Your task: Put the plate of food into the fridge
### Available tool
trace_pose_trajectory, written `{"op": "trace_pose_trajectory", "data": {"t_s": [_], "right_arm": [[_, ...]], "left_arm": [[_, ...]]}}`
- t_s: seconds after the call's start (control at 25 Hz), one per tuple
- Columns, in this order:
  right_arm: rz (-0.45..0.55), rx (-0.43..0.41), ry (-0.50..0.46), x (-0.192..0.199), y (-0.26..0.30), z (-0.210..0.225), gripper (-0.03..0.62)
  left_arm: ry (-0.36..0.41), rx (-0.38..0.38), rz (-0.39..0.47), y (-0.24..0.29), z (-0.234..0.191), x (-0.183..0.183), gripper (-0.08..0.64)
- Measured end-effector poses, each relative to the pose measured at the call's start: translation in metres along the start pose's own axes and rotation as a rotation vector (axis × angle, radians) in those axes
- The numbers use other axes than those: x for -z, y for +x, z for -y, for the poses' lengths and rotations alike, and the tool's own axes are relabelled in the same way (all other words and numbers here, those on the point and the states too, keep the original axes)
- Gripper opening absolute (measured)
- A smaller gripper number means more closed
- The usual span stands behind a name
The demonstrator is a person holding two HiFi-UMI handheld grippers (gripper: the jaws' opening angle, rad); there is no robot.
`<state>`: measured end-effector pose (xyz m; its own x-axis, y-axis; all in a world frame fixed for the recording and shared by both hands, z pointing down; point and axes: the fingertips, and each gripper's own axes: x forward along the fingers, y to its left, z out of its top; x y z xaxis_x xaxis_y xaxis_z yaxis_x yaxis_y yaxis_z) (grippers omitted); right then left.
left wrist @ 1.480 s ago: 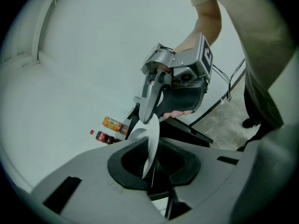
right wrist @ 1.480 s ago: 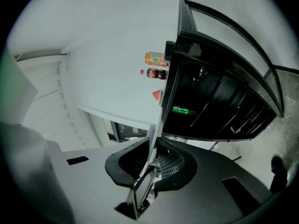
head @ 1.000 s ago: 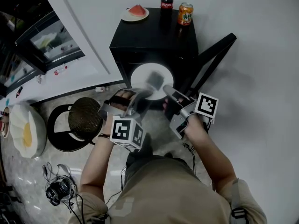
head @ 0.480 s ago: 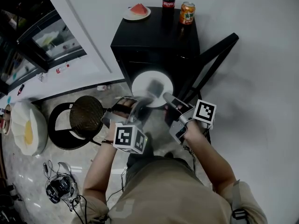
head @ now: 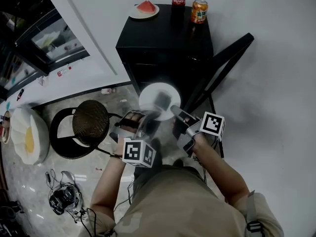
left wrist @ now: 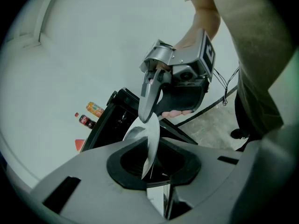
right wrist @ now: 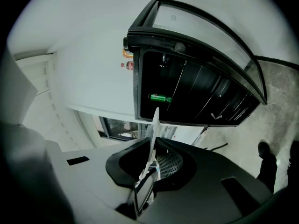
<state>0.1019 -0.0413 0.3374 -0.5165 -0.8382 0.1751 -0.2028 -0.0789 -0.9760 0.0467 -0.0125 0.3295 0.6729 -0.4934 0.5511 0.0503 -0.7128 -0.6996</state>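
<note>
a: what have the tools got?

b: the left tool [left wrist: 154, 171] is clamped on one rim of the round white plate [head: 151, 95]. the right tool [right wrist: 149, 169] pinches the opposite rim, and its jaws have just been closing on it.

a: where's the plate?

b: in the air before the open small black fridge [head: 163, 38], above the floor [head: 111, 100] and beside the swung-out glass door [right wrist: 205, 29].

a: which step?

b: the carry-in, i'd say. next, both tools should move as one and slide it inside, level.

a: which way does it point?

b: it's round, so it has no long axis. its face is up, roughly flat.
</note>
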Motion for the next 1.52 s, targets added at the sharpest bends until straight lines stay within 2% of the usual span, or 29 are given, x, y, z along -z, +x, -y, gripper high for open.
{"op": "trace_pose_trajectory", "data": {"t_s": [0.16,0.32,0.44,0.92,1.08,1.52], "right_arm": [[-0.006,0.025,0.015,0.005,0.004,0.012,0.043],[-0.016,0.017,0.008,0.008,0.010,0.017,0.041],[-0.015,0.052,0.027,0.011,0.010,0.025,0.041],[-0.009,0.083,0.046,0.013,0.022,0.053,0.038],[-0.009,0.118,0.066,0.014,0.025,0.063,0.037],[-0.024,0.169,0.107,0.019,0.039,0.090,0.032]], "left_arm": [[-0.009,0.015,-0.008,0.004,0.009,0.008,0.055],[-0.021,0.019,-0.015,0.006,0.015,0.015,0.055],[-0.027,0.026,-0.014,0.009,0.020,0.019,0.055],[-0.064,0.049,-0.032,0.027,0.036,0.036,0.057],[-0.072,0.062,-0.033,0.034,0.043,0.043,0.057],[-0.155,0.111,-0.042,0.049,0.060,0.064,0.069]]}}
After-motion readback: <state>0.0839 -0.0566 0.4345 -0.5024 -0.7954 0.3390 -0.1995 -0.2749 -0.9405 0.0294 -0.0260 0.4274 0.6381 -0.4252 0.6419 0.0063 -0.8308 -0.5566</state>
